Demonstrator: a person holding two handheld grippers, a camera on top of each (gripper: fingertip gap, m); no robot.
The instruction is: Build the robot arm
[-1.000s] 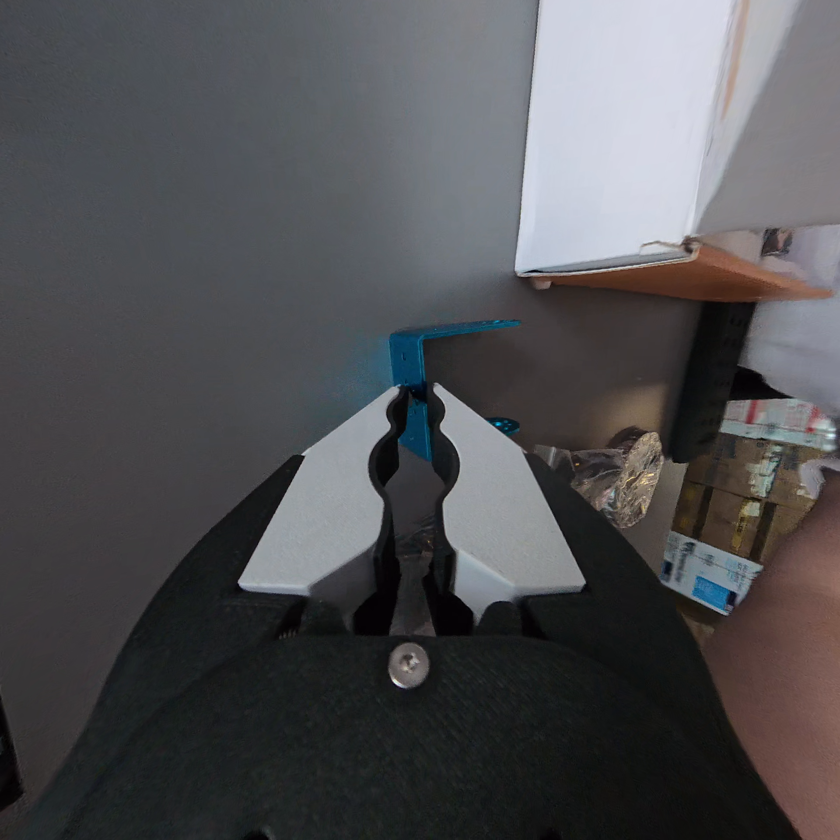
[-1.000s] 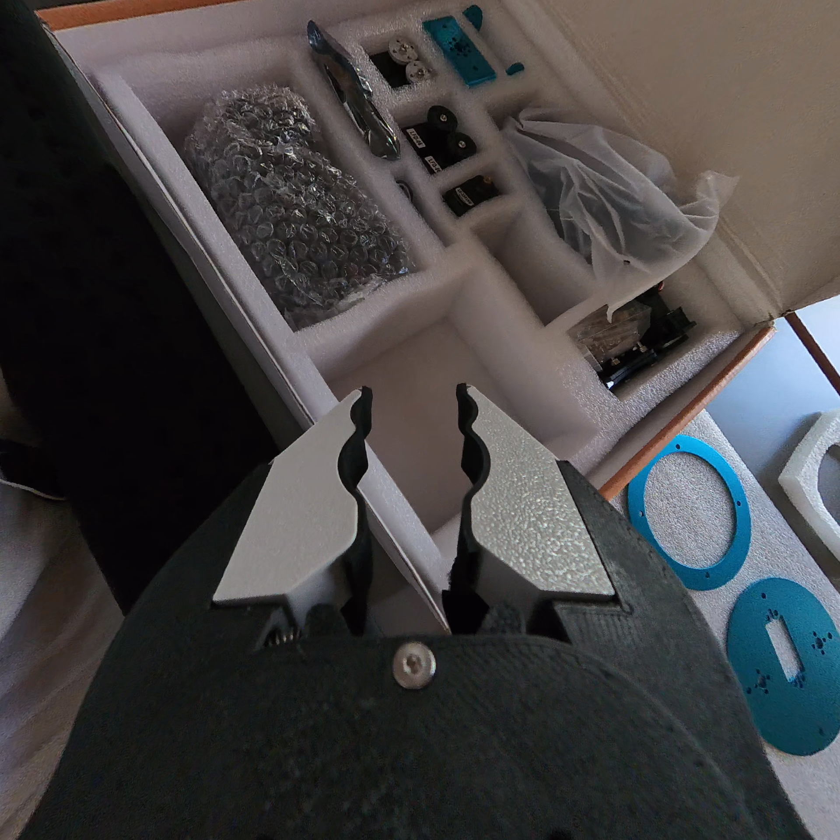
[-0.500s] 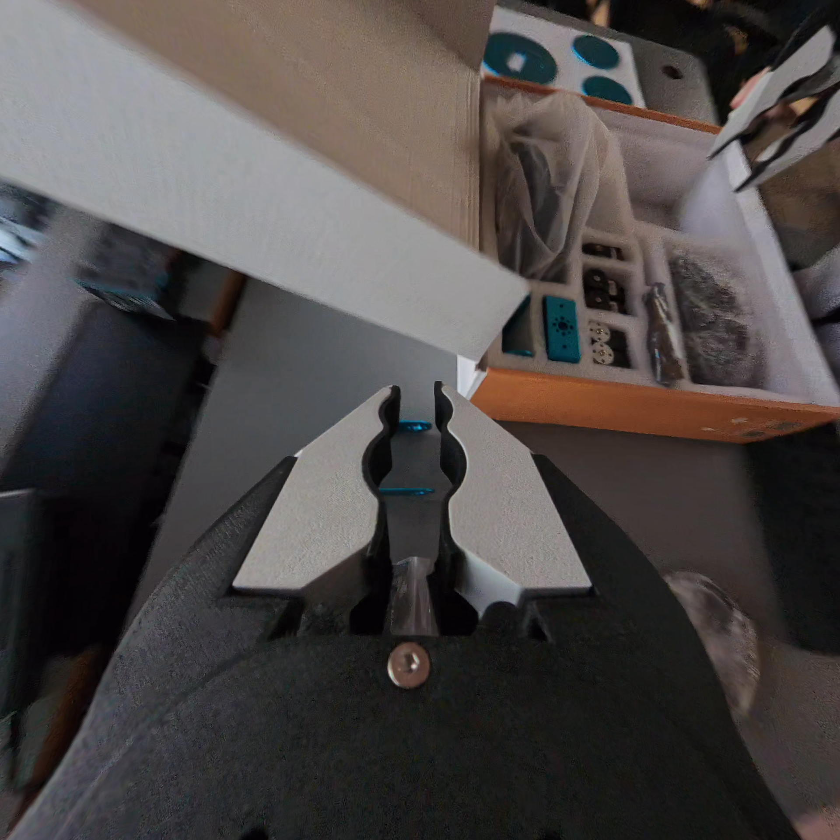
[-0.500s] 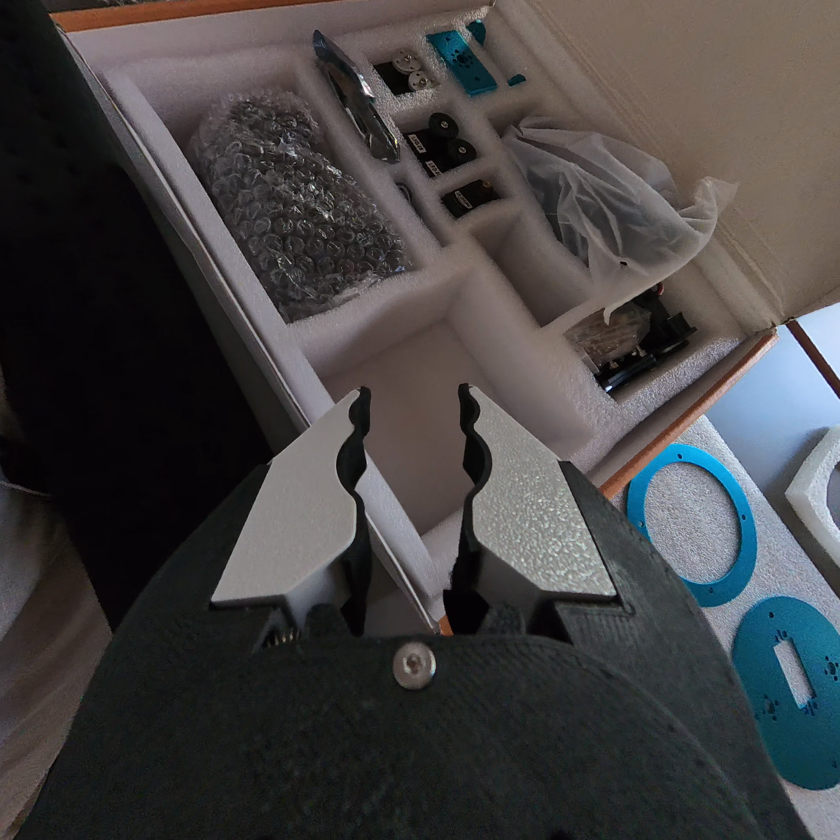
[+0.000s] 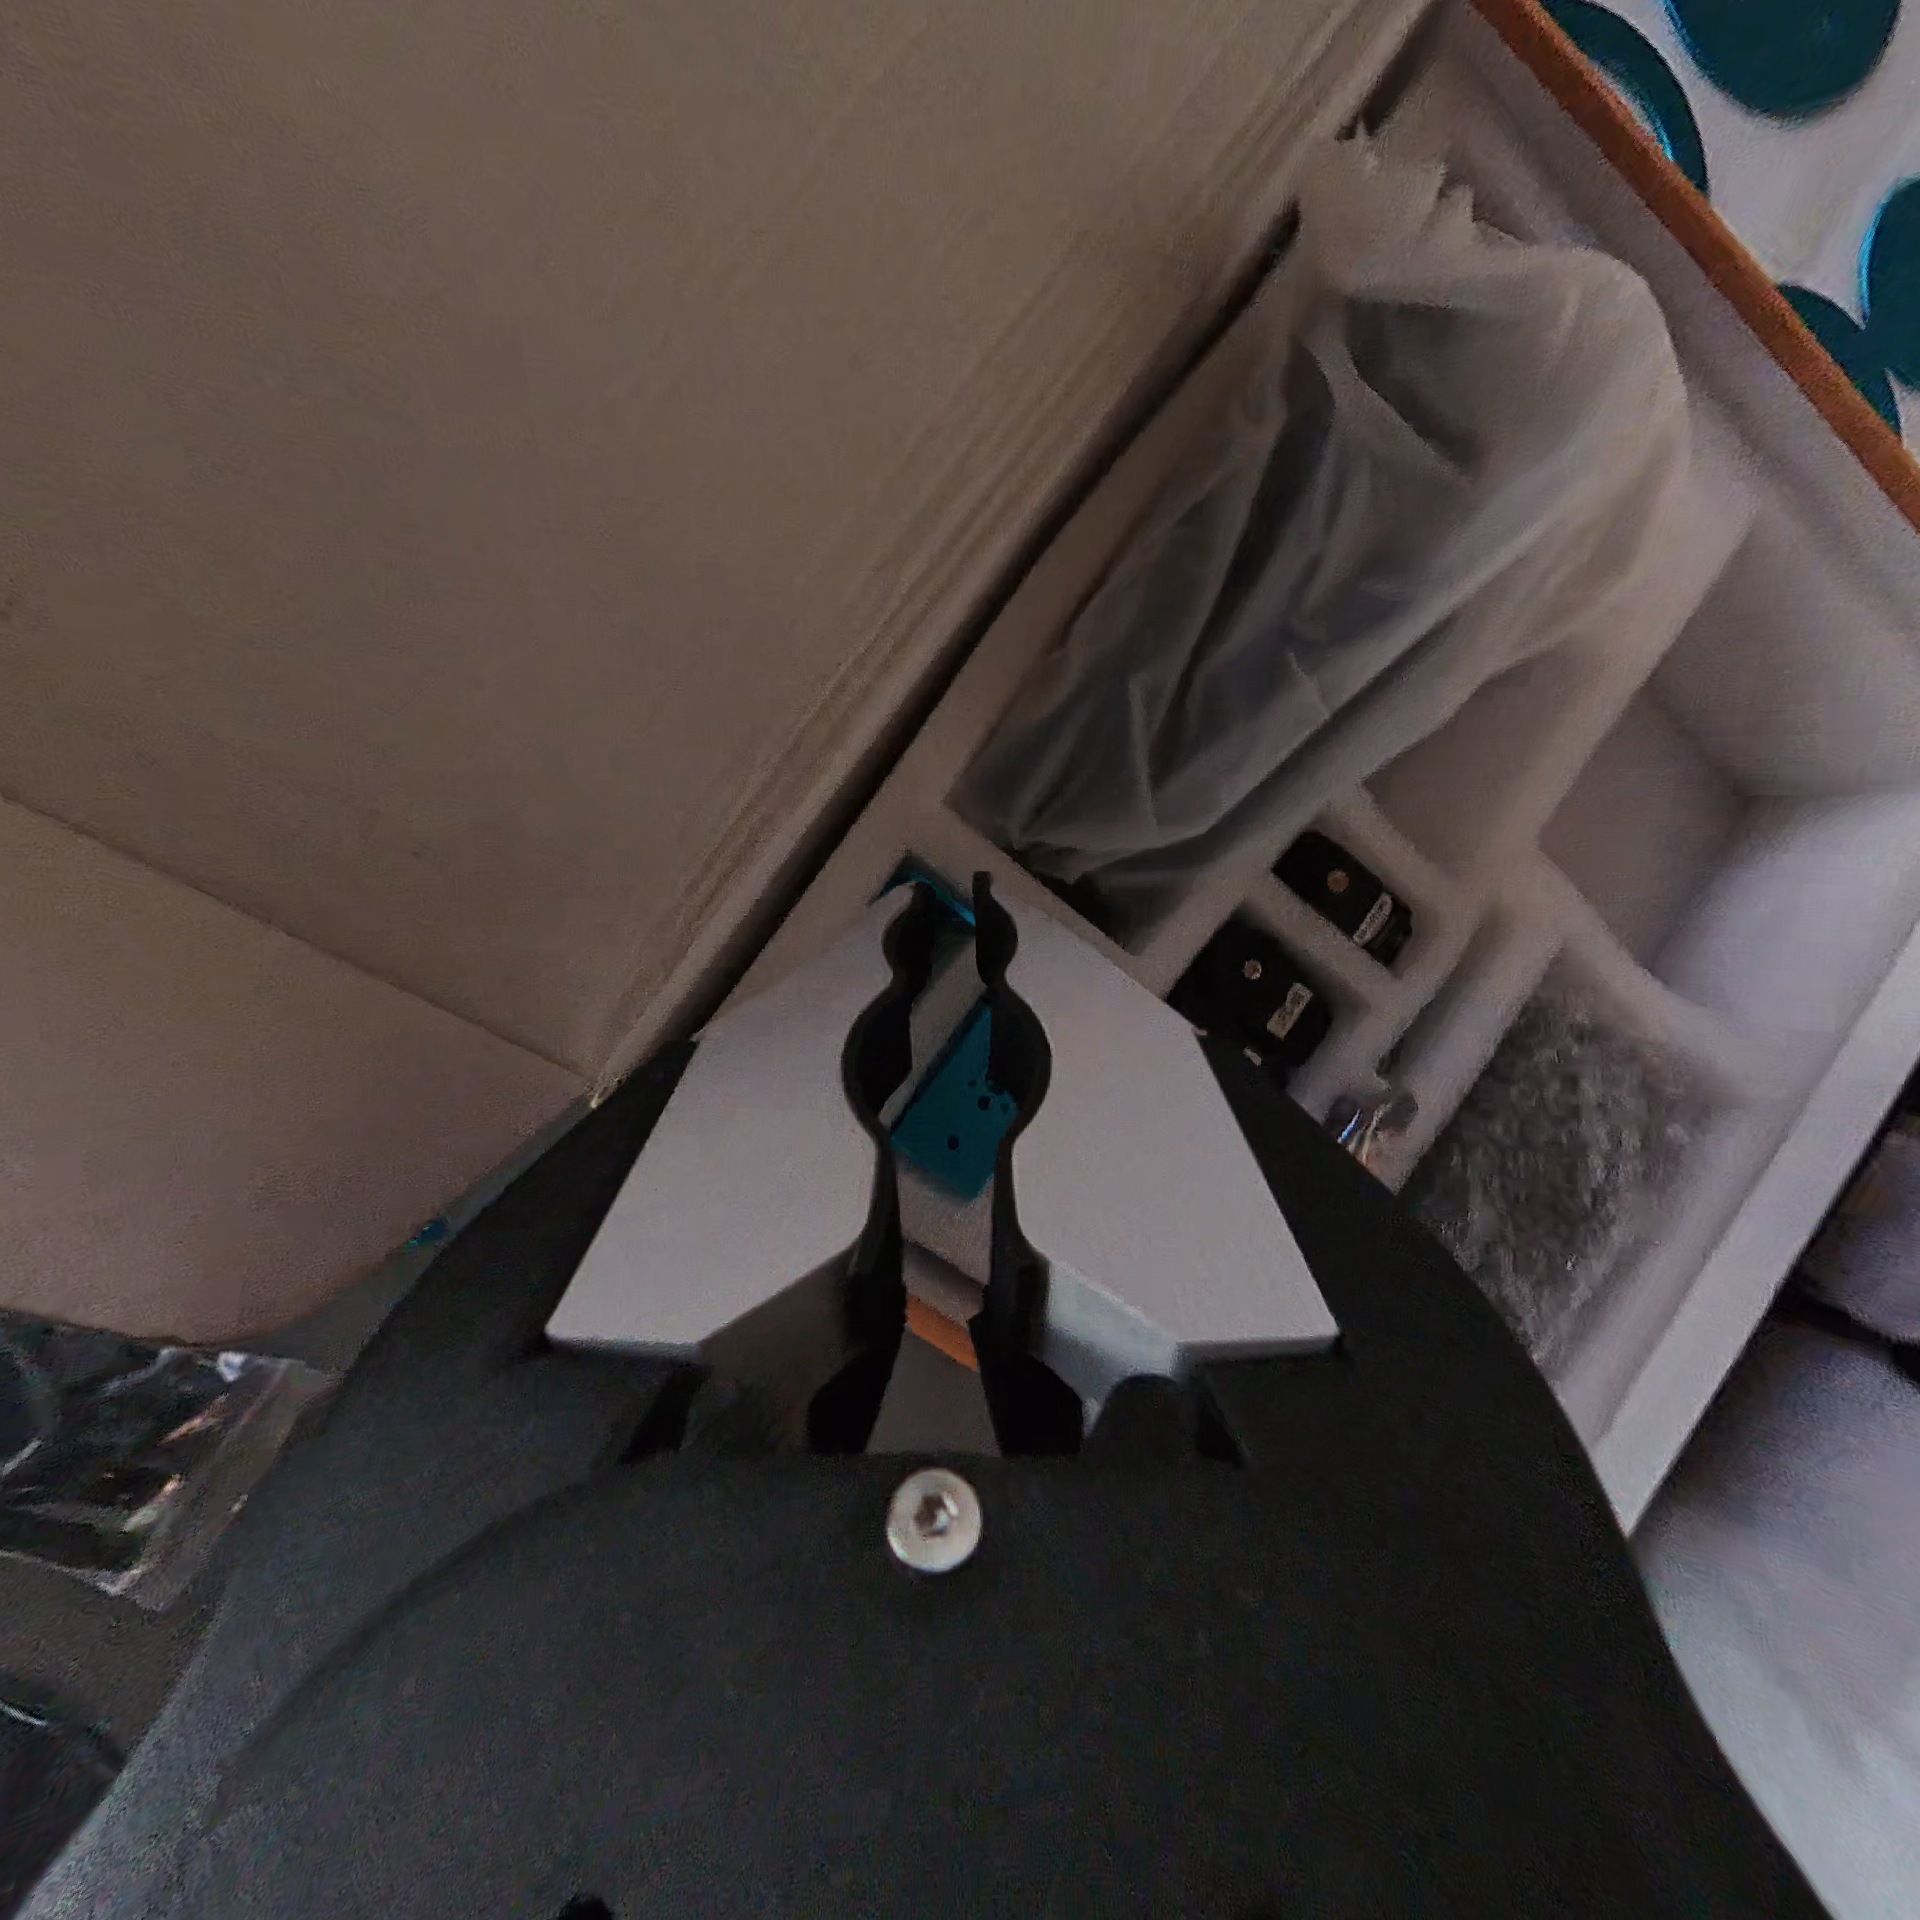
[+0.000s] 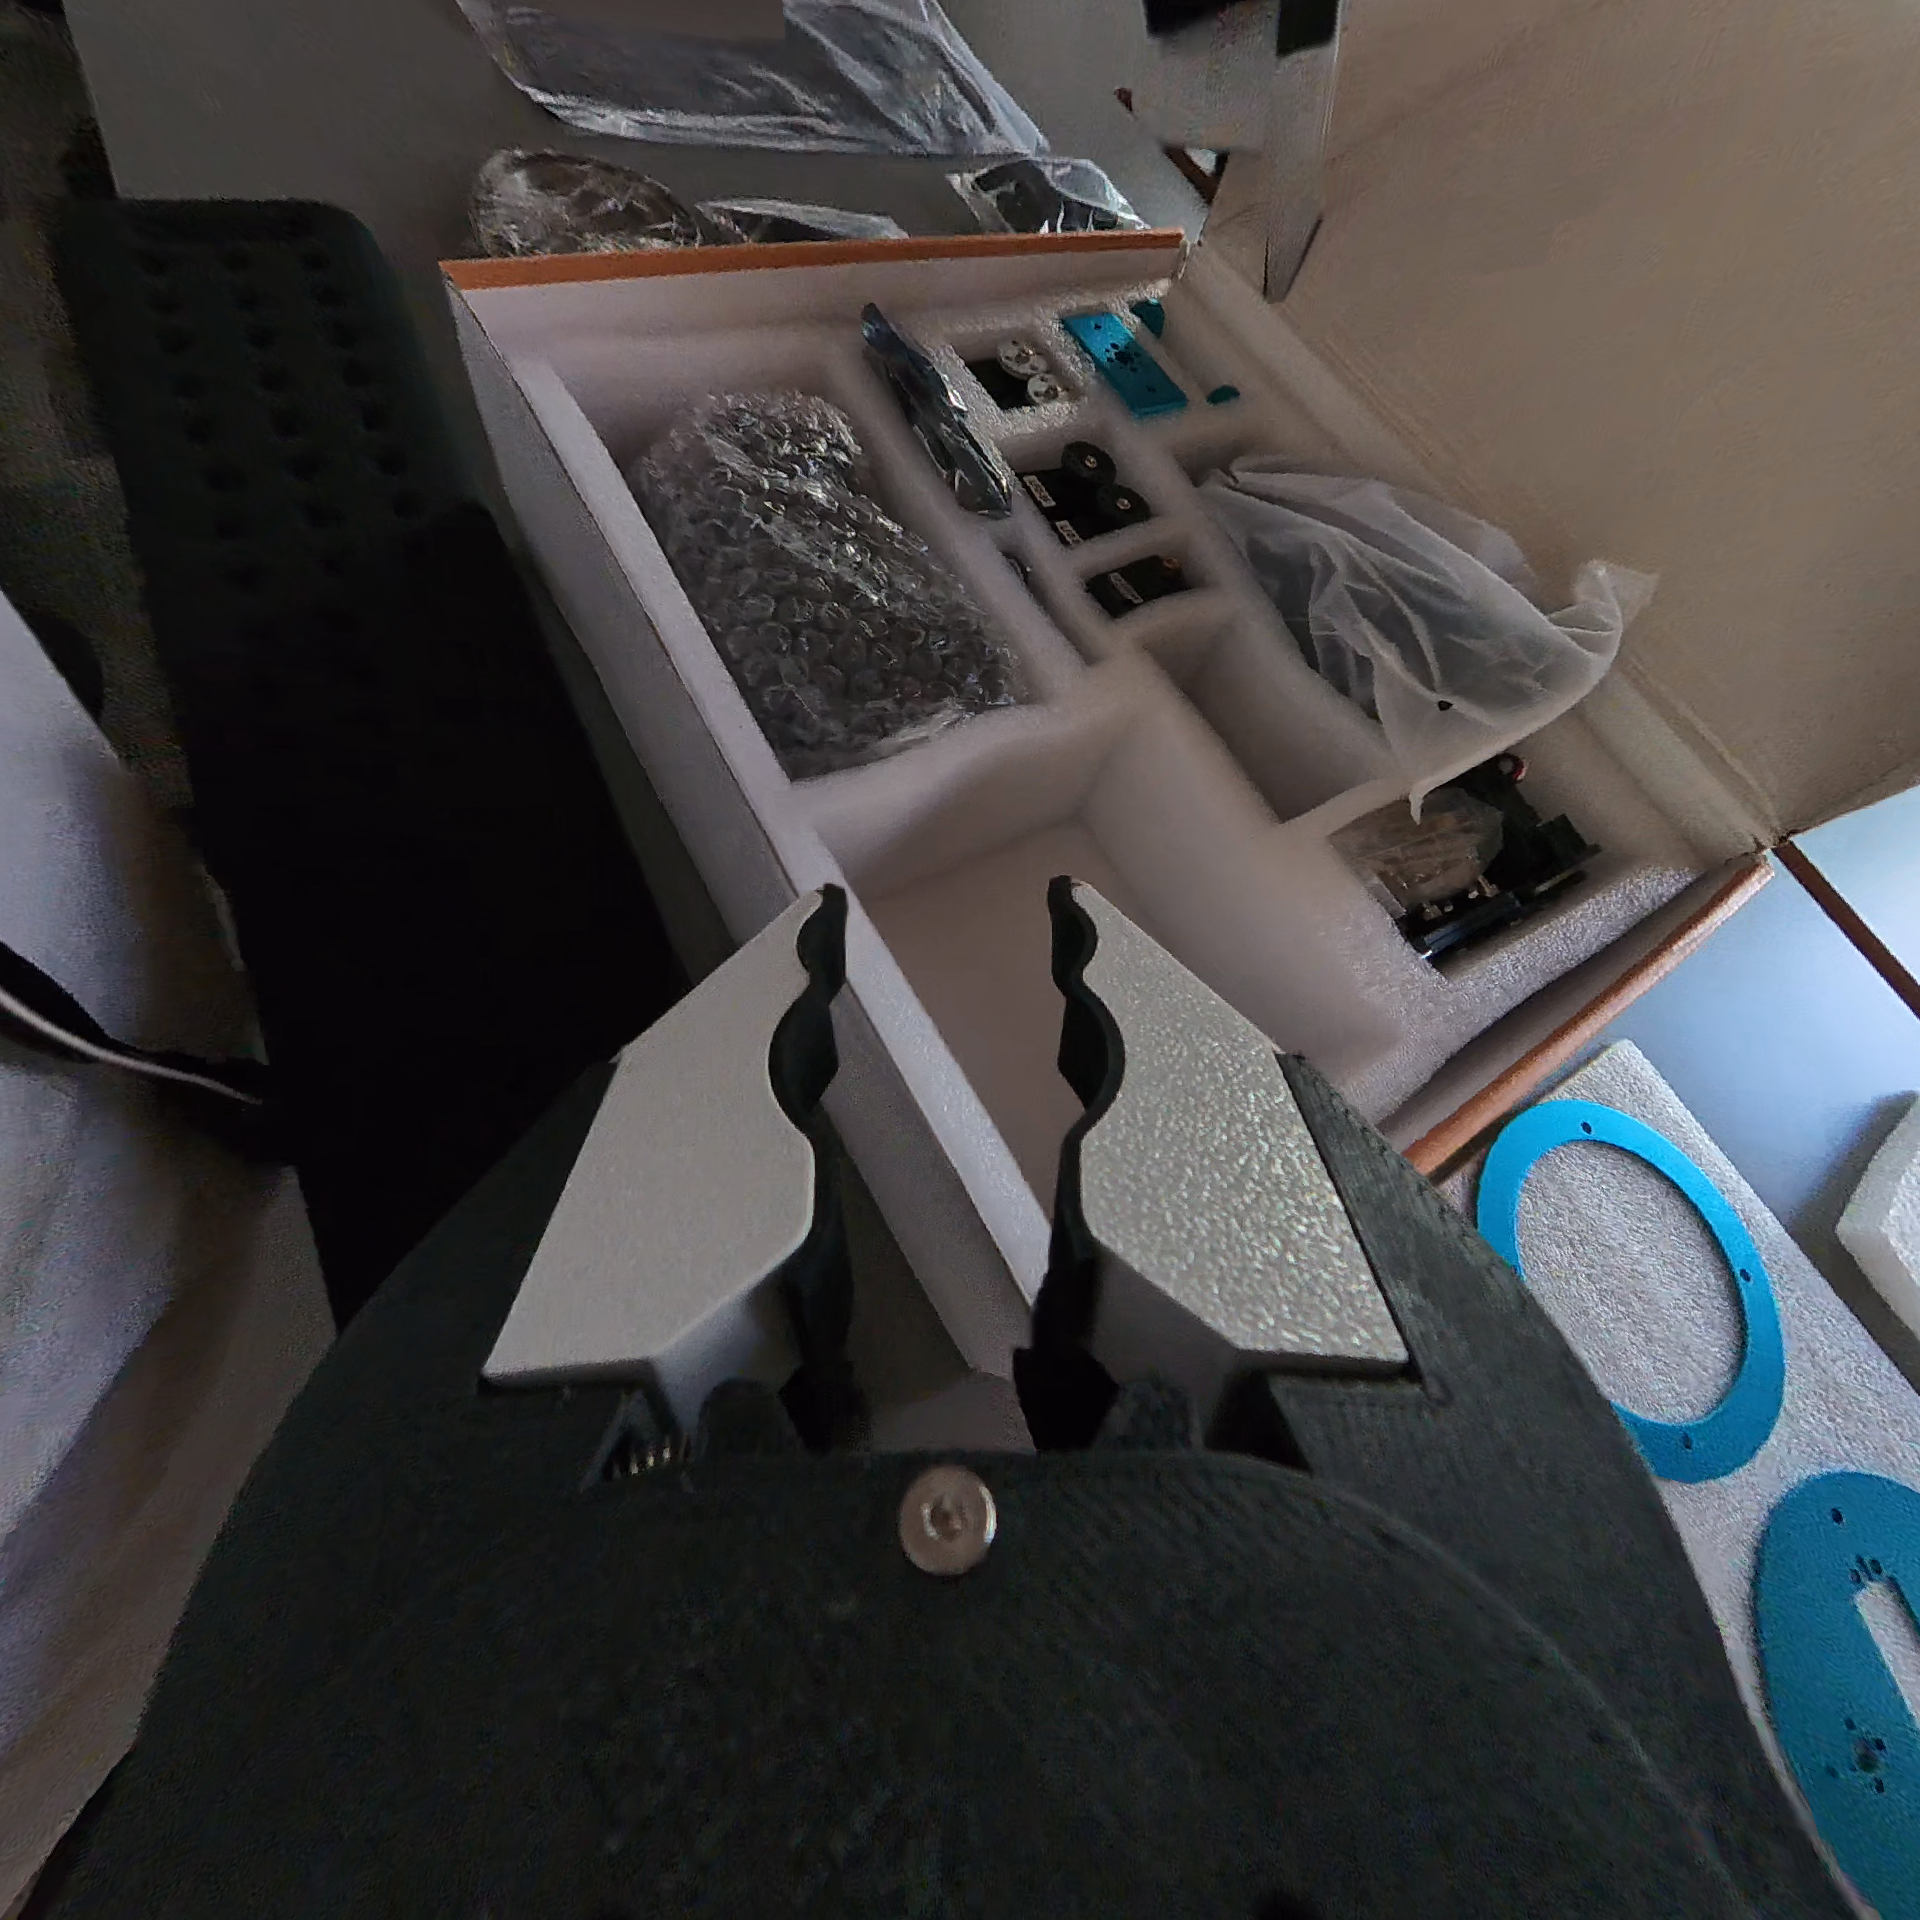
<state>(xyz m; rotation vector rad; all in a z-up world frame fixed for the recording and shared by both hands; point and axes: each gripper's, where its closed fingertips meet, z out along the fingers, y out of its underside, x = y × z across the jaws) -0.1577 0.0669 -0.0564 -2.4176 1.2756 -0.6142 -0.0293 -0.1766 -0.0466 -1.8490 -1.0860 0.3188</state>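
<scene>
My left gripper (image 5: 949, 894) hovers over the far corner of an open cardboard box, close under its raised lid (image 5: 520, 416). Its jaws stand a narrow gap apart with nothing between them. Through the gap I see a blue drilled plate (image 5: 951, 1127) lying in the white foam insert (image 5: 1714, 935). My right gripper (image 6: 940, 899) is open and empty. It is above the box's near wall and an empty foam compartment (image 6: 1174, 935). The blue plate (image 6: 1122, 364) also shows at the far end in the right wrist view.
The foam holds a bubble-wrapped bundle (image 6: 821, 592), black servos (image 6: 1081, 488), a loose plastic bag (image 6: 1403, 603) and a black part (image 6: 1475, 862). A blue ring (image 6: 1704, 1449) and a blue disc (image 6: 1829, 1662) lie right of the box. A black perforated object (image 6: 260, 468) stands to the left. Some 30 centimetres of space lies between my two pairs of fingers. From my left tips it is roughly 6 centimetres to the blue plate (image 6: 1122, 364); from my right, 25 centimetres. To reach the white foam insert (image 5: 1714, 935) in a straight line is about 7 centimetres for my right fingers, about 30 centimetres for my left.
My left gripper let go of the blue angle bracket it held a second ago and swung over to the box, close under the lid. My right gripper drew back and up a little, still open.
</scene>
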